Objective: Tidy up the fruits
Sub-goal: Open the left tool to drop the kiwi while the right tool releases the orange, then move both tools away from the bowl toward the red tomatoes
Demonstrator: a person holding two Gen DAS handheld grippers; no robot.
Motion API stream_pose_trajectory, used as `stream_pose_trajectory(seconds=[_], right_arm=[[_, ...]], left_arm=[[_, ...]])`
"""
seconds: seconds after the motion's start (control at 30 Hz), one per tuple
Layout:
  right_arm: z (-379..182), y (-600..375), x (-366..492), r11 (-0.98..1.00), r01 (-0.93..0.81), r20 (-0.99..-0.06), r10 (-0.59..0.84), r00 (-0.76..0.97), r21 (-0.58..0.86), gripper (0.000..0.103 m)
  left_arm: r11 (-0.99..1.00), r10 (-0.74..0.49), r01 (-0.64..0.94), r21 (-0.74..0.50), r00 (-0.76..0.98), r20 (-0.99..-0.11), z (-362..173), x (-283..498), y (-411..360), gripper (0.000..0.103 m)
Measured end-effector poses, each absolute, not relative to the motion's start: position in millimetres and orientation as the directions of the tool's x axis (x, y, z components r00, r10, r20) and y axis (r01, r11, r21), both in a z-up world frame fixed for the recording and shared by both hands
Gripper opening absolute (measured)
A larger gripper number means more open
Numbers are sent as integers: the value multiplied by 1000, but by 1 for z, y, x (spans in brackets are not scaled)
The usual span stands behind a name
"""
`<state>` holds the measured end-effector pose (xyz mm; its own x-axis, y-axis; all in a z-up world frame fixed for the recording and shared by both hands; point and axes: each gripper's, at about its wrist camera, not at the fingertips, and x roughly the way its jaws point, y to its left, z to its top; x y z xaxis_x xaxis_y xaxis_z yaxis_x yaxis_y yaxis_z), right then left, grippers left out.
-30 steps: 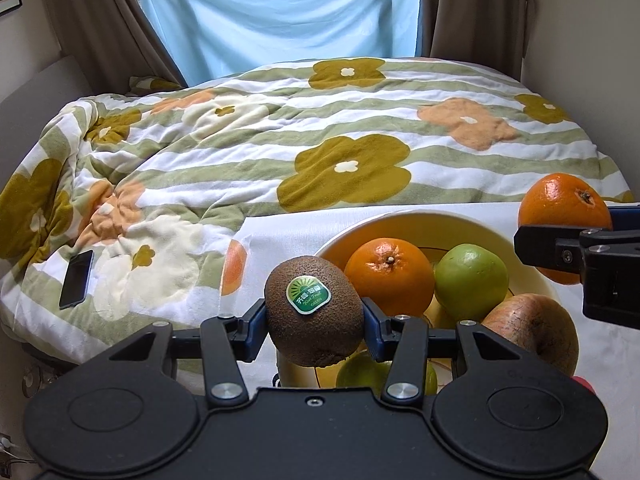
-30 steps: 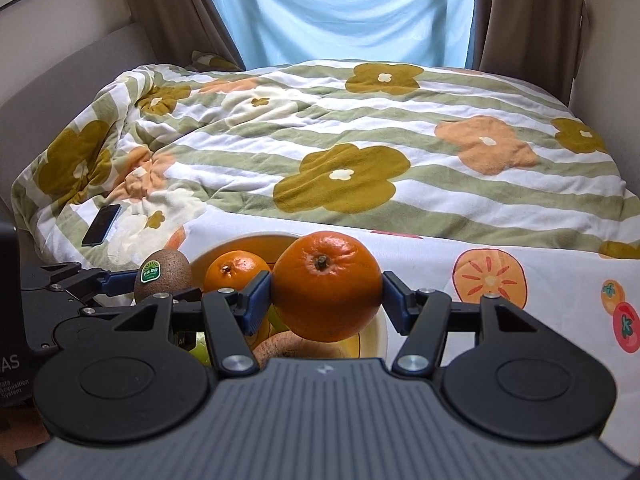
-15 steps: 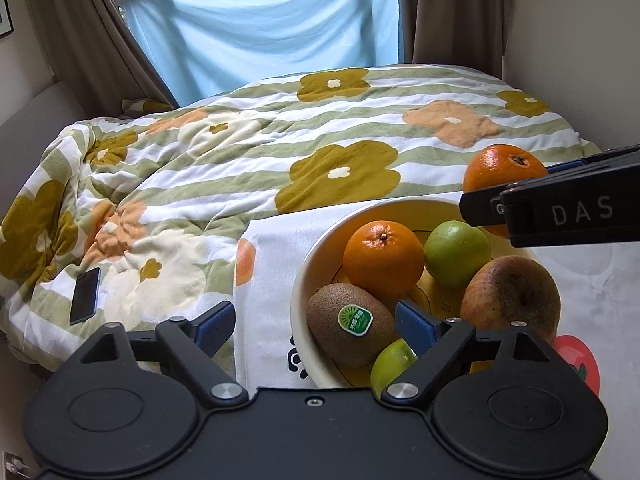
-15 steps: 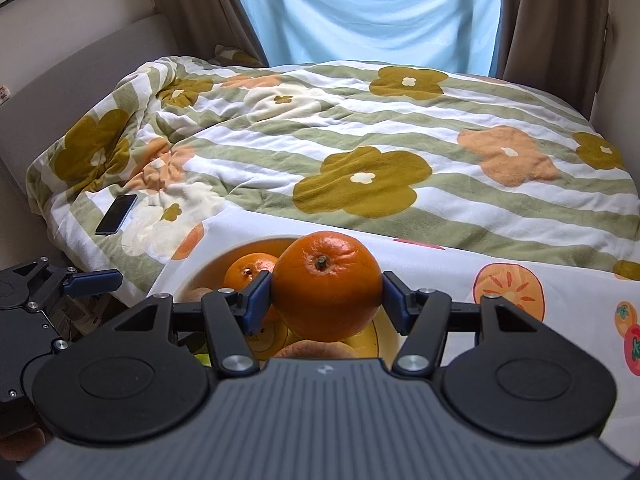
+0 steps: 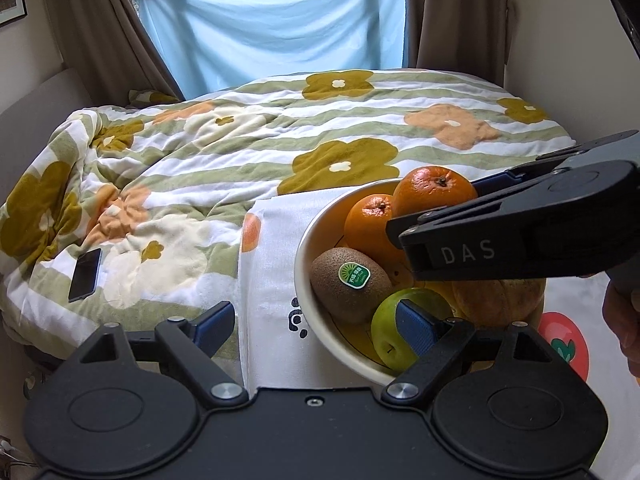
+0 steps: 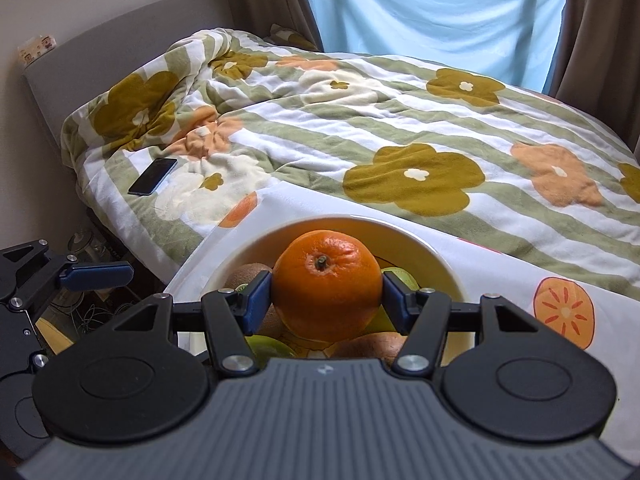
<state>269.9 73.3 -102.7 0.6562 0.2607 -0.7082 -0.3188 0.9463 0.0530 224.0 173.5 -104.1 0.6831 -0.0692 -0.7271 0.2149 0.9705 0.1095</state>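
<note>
Since a second back the kiwi had left the left gripper and lay at the near-left of the bowl, while that gripper sat spread wide and empty, probably backed off to clear room. Right gripper was clamped on the big orange just above the fruit pile, likely lined up for the last free spot.

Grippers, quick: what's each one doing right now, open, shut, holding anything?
Left gripper: open, holding nothing.
Right gripper: shut on the orange, over the bowl.
</note>
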Motion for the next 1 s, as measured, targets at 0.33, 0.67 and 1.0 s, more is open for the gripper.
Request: stream_pose_trajectory(seconds=[0.33, 0.67, 1.0], right_arm=[[-95, 66, 253, 953, -302, -633, 246, 734, 20, 103], [-84, 40, 242, 968, -243, -642, 227, 732, 64, 103], [-54, -1, 201, 975, -214, -627, 198, 753, 51, 103]], left_arm=[[965, -71, 230, 127, 694, -717, -103, 220, 173, 91], [964, -65, 226, 141, 711, -700, -93, 208, 164, 91], [966, -52, 208, 152, 735, -676, -73, 183, 141, 91]])
